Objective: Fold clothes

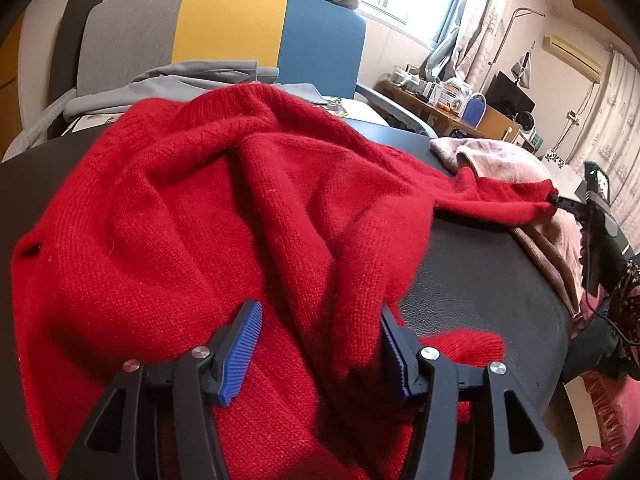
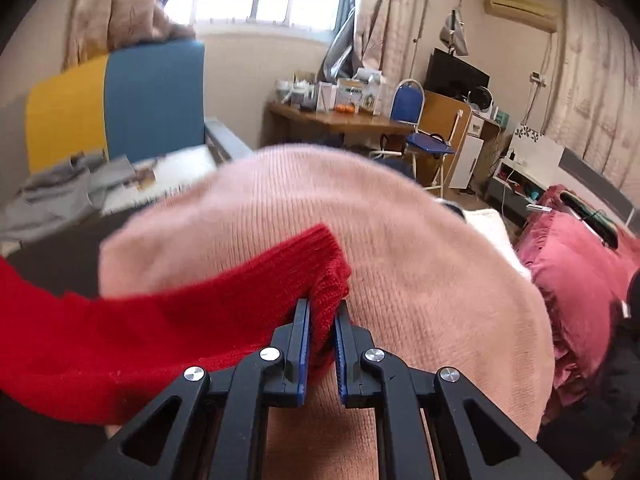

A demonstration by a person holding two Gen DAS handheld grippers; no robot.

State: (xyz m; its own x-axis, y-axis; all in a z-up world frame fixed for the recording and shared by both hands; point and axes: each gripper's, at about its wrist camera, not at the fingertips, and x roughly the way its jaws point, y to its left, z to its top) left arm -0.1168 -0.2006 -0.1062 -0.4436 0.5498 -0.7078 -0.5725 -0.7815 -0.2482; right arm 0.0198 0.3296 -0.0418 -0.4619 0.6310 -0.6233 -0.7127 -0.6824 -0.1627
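Red wool filled the left view: the sweater [image 1: 192, 216] lay rumpled on the dark counter [image 1: 480, 280], body bunched into deep folds, neckline toward the far edge, one sleeve [image 2: 168, 320] drawn out sideways over a pink garment [image 2: 400, 264] beside it. Right gripper [image 2: 322, 312] was pinched nearly closed on the ribbed cuff [image 2: 320, 264], the knit squeezed between the blue pads, and from the left camera that same gripper [image 1: 560, 202] showed at the sleeve's end with the sleeve running fairly straight from the shoulder. Left gripper [image 1: 320, 320] hovered wide over the lower body, jaws spread, holding nothing, red knit lying between and under them. The step looked like spreading the sweater flat before any fold, and doing it well likely meant keeping the cuff gripped while pulling the sleeve level and straight out from the shoulder, not upward, so the body did not drag off the counter. The left gripper would probably do best to close on the hem or the thick ridge of cloth under it and ease it back toward the near edge, smoothing that central crease. Fuzzy, stretchy knit like this probably clings to the pink garment, so lifting the sleeve clear of it seemed wise. A grey garment [image 1: 192, 76] sat behind, on the chair [image 1: 224, 28].
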